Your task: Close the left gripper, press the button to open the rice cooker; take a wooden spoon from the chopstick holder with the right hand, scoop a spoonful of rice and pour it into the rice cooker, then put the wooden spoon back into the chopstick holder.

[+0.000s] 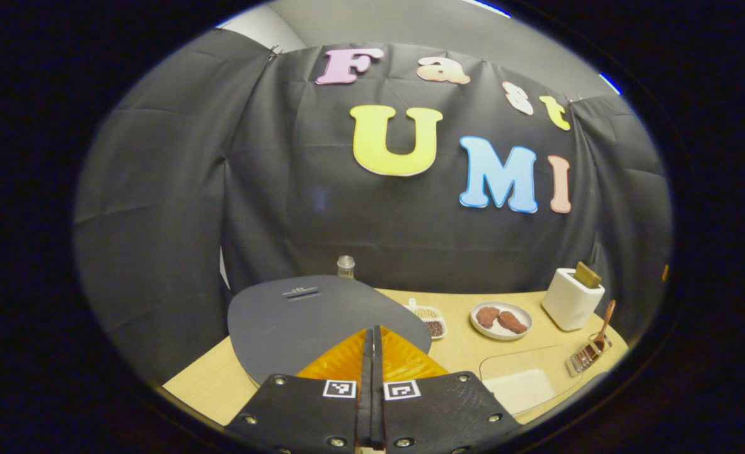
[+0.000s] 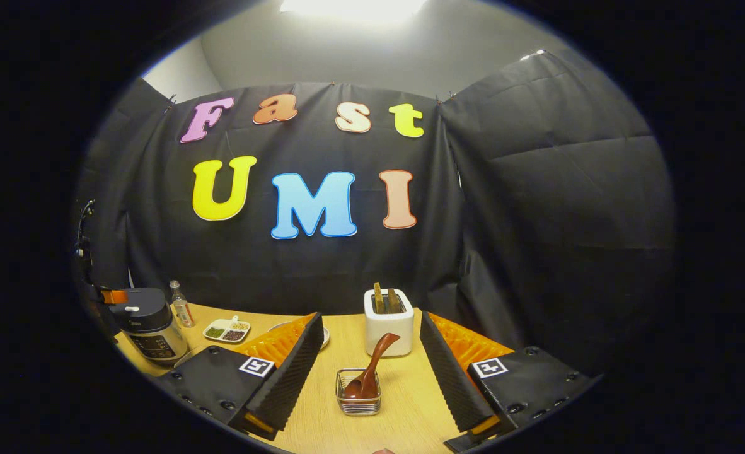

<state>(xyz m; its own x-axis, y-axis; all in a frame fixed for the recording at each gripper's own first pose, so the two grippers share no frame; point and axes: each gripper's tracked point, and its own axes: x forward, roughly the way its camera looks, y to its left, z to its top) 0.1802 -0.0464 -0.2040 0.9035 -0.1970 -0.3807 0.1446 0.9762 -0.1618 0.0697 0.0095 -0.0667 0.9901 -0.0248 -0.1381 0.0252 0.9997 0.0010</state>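
My left tool (image 1: 372, 353) is clenched above the rice cooker (image 1: 322, 321), lid down; pressing its button comes next. My right tool (image 2: 369, 372) is released, facing the wooden spoon (image 2: 369, 372) in its holder (image 2: 358, 403) on the desk (image 2: 404, 410).

Light wood table (image 2: 404, 403) carries everything; rice cooker (image 2: 149, 328) sits at its left end, lid down; small bottle (image 2: 180, 306) just behind it; divided dish (image 2: 226, 330) of grains to the cooker's right; white plate (image 1: 500, 320) with two brown pieces further along; white toaster (image 2: 388, 320) near the back wall; wire chopstick holder (image 2: 358, 391) in front of it, wooden spoon (image 2: 369, 373) leaning inside; a clear tray (image 1: 524, 381), possibly holding rice, near the front edge.
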